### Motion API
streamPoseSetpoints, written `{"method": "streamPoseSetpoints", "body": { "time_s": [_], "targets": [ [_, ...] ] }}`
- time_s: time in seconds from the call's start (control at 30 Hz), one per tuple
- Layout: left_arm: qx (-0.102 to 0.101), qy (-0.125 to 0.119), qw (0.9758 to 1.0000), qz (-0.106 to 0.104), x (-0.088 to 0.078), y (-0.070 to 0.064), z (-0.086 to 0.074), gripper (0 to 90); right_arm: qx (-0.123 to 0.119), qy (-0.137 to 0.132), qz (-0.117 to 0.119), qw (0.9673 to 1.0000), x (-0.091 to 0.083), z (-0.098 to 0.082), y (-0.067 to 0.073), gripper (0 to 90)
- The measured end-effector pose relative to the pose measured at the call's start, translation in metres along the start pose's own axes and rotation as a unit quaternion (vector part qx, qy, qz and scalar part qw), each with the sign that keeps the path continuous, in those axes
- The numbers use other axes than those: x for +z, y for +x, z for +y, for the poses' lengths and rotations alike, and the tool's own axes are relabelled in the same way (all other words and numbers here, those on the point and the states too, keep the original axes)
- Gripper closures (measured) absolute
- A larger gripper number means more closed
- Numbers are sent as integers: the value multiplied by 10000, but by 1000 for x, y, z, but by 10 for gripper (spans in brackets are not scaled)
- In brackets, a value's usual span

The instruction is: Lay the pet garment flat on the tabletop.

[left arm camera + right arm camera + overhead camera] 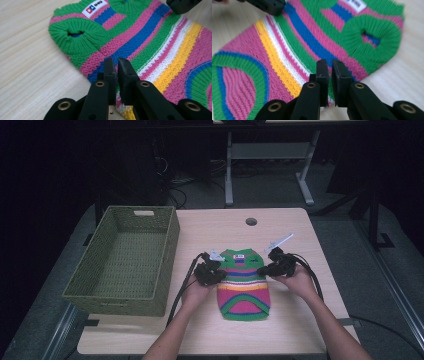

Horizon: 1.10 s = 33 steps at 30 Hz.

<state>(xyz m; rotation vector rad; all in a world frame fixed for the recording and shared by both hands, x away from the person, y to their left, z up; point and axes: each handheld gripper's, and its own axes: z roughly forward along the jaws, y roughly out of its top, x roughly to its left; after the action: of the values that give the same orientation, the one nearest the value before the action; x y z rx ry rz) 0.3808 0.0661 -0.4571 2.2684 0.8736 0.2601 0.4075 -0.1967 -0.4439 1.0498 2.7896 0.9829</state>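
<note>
knit sweater (243, 284) is lying soft, light, floppy on counter (300, 330); left tool (117, 65) and right tool (330, 67) are pinching its side edges, jaws nearly closed.

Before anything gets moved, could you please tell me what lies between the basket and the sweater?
In the high view, the left gripper and its hand lie between basket and sweater.
</note>
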Motion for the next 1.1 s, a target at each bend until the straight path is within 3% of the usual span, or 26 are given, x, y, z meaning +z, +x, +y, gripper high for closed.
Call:
{"method": "streamPoseSetpoints", "body": {
  "time_s": [0.17,0.3,0.33,0.83,1.1],
  "targets": [
    [80,86,9999,57,6,-1,2,848,21,174,2,9998,9,-3,-1,832],
    [83,87,9997,205,9,-2,5,817,154,87,10,9998,11,-4,-4,821],
    [151,107,9993,320,9,-2,6,764,208,31,36,9998,11,-5,-6,817],
    [82,-261,9994,221,-5,-3,4,605,453,-386,273,9979,-7,-14,-11,697],
    [-71,-417,9991,75,-15,-3,2,549,500,-651,464,9955,-20,-16,-11,619]
  ]
}}
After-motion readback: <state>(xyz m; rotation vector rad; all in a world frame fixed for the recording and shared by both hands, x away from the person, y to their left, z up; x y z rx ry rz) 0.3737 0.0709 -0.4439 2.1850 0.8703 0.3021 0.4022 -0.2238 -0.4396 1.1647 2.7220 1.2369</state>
